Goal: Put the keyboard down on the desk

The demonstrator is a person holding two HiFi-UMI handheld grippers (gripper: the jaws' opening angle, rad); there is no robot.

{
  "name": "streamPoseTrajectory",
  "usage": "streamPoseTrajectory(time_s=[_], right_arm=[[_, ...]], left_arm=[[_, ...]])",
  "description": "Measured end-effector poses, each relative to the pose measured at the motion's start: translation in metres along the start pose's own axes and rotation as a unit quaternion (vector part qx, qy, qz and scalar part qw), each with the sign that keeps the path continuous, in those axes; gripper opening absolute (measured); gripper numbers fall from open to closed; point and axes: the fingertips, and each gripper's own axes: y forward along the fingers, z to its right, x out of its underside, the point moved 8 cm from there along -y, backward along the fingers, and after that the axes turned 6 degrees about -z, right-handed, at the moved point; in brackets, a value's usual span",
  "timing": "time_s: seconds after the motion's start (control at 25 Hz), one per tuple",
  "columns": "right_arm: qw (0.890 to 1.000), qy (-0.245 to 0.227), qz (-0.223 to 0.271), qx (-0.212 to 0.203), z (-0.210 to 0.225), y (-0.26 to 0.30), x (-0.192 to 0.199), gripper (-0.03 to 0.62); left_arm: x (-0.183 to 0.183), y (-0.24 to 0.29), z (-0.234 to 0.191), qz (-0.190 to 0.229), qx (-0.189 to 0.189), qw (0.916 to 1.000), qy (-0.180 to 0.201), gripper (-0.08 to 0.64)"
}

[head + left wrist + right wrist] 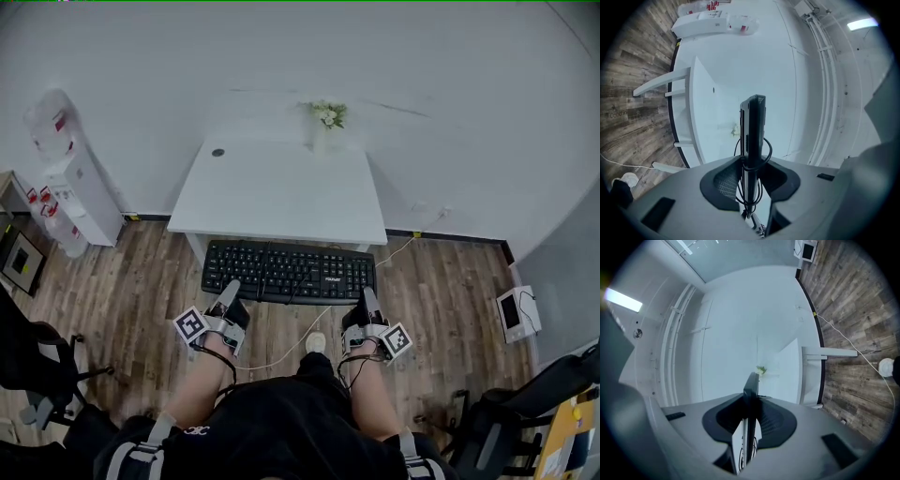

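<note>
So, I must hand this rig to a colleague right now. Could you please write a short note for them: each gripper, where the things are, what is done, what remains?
Left gripper: shut on the keyboard, at its near left edge.
Right gripper: shut on the keyboard's near right edge.
Keyboard: held in the air, keys up, in front of the white desk, above the wooden floor; not on the desk.
Desk: a small vase of flowers stands at its far edge.
Done: both grippers hold the keyboard.
Left: carry it forward over the desk, set it down, open both jaws.
</note>
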Motion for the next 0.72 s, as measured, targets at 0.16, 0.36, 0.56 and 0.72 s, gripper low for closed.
streamPoseTrajectory(time_s=[0.16,0.36,0.56,0.72], right_arm=[[1.0,0.008,-0.001,-0.01,0.012,0.036,-0.027,0.071],[1.0,0.014,-0.002,0.004,0.035,0.082,-0.061,0.071],[1.0,0.017,-0.01,0.004,0.042,0.132,-0.096,0.074],[1.0,0.024,-0.015,0.005,0.05,0.167,-0.12,0.074]], left_arm=[[-0.011,0.043,-0.008,-0.001,-0.002,1.0,0.008,0.117],[-0.022,0.092,-0.025,0.007,-0.017,0.9998,0.003,0.117],[-0.035,0.14,-0.03,0.022,-0.033,0.9992,0.008,0.117],[-0.046,0.178,-0.032,0.03,-0.038,0.9988,0.009,0.117]])
